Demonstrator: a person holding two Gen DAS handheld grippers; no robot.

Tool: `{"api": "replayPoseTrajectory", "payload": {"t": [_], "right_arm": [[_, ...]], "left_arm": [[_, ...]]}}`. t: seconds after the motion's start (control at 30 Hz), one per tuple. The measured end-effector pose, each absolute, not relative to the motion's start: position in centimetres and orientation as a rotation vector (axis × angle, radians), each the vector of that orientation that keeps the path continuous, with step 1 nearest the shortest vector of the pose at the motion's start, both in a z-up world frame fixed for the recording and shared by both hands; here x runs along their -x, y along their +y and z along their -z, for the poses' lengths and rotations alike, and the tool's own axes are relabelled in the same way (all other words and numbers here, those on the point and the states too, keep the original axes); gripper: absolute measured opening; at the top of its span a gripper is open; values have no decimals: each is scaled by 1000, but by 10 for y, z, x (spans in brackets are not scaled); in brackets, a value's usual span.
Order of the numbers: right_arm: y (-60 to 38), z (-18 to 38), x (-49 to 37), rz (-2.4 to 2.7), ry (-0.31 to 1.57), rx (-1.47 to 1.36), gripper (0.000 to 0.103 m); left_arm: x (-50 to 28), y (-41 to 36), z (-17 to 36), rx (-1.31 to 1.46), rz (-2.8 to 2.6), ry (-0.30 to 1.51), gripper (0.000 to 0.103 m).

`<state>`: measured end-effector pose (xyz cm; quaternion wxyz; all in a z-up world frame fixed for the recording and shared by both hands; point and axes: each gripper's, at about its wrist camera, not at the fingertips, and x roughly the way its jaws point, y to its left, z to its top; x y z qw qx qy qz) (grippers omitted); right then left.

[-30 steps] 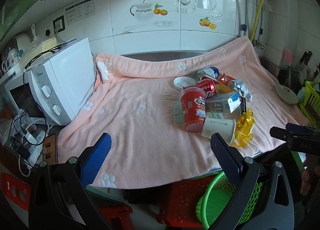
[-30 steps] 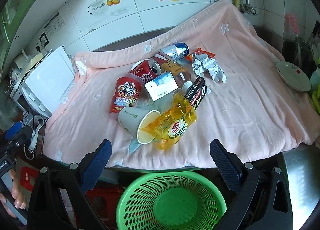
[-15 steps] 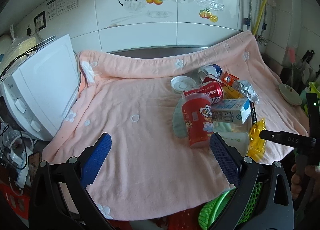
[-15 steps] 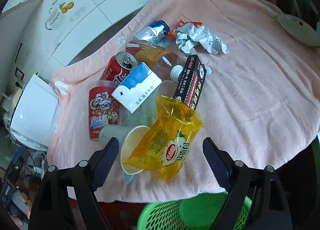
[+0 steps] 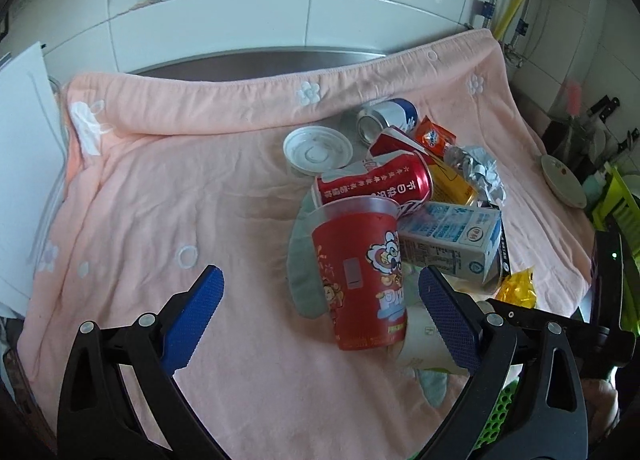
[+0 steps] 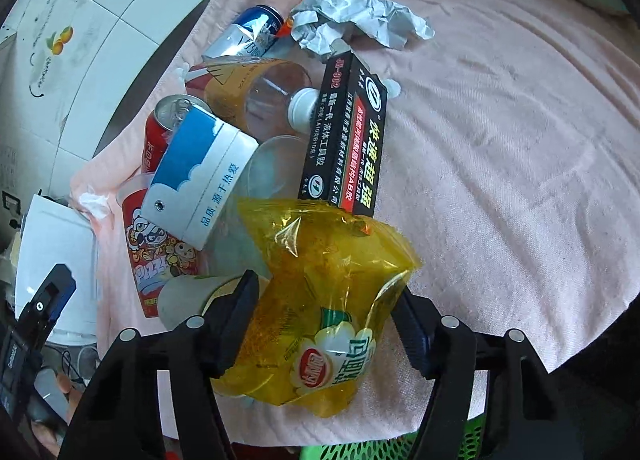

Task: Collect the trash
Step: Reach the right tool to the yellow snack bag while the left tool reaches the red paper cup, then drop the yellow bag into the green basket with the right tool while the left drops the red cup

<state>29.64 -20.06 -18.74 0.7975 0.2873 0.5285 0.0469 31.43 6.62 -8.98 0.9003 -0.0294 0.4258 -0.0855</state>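
A pile of trash lies on a pink towel point(image 5: 168, 188). In it are a red pizza cup point(image 5: 360, 280), a red cola can point(image 5: 376, 184), a milk carton point(image 5: 448, 244), a blue can point(image 5: 390, 118), a white lid point(image 5: 318, 148) and crumpled foil point(image 6: 356, 20). A yellow snack bag point(image 6: 320, 308) lies at the towel's near edge, next to a black glue box point(image 6: 352, 136) and a paper cup point(image 6: 192, 296). My left gripper point(image 5: 320, 320) is open, with the red cup between its jaws. My right gripper point(image 6: 328, 308) is open, its jaws on either side of the yellow bag.
A green basket point(image 6: 392, 448) sits below the counter's front edge. A white microwave point(image 5: 20, 164) stands at the left. A small dish point(image 5: 564, 184) lies at the far right past the towel. A tiled wall point(image 5: 280, 4) is behind.
Both grippers have moved forward and closer to the pile. The right jaws now straddle the yellow bag; the left jaws have come up around the red cup.
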Motion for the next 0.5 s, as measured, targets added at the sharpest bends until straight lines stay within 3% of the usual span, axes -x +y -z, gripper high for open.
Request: {"api": "replayPoseTrajectory", "payload": {"t": [0.23, 0.33, 0.5], "right_arm": [[-206, 183, -288, -111, 1125, -597, 48], [-205, 174, -282, -120, 1103, -561, 36], [-203, 160, -266, -142, 1074, -498, 35]], "left_arm": [[-349, 49, 124, 85, 237, 989, 92], [-359, 46, 138, 107, 249, 1032, 86], [-367, 45, 152, 161, 278, 1071, 78]]}}
